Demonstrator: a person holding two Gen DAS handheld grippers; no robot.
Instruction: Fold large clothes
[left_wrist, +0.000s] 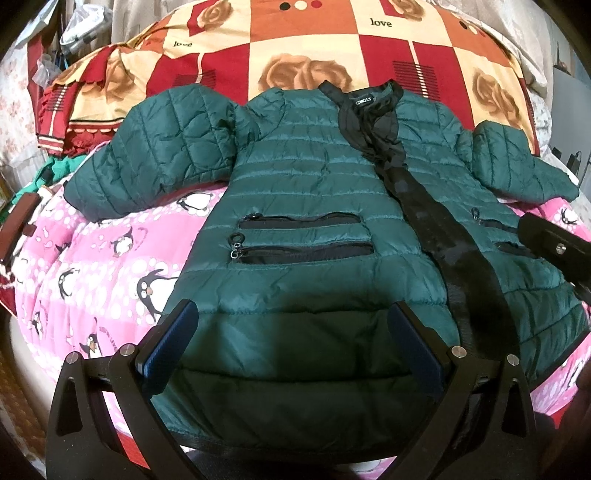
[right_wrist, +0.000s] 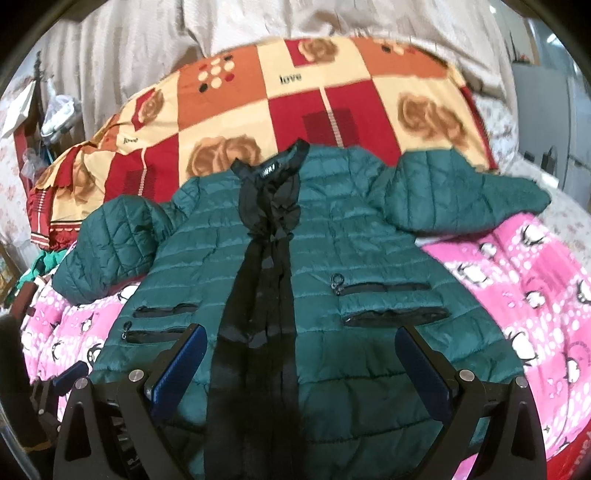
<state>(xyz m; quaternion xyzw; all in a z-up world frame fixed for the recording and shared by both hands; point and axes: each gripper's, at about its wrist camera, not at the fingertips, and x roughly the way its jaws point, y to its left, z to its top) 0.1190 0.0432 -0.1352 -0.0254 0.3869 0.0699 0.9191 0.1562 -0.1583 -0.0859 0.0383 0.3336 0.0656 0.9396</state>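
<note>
A dark green quilted jacket (left_wrist: 306, 206) lies flat, front up, on the bed, with a black centre placket, zip pockets and both sleeves spread out. It also shows in the right wrist view (right_wrist: 332, 236). My left gripper (left_wrist: 291, 314) is open above the jacket's lower left hem, empty. My right gripper (right_wrist: 299, 336) is open above the lower middle of the jacket, empty. The right gripper's body shows at the right edge of the left wrist view (left_wrist: 554, 251). The left gripper shows at the lower left of the right wrist view (right_wrist: 66, 373).
A pink penguin-print blanket (left_wrist: 103, 258) covers the bed under the jacket. A red and orange rose-patterned quilt (left_wrist: 303, 40) is piled behind the collar. Clutter and a wooden frame (left_wrist: 18, 218) stand at the left. A pale curtain (right_wrist: 258, 22) hangs behind.
</note>
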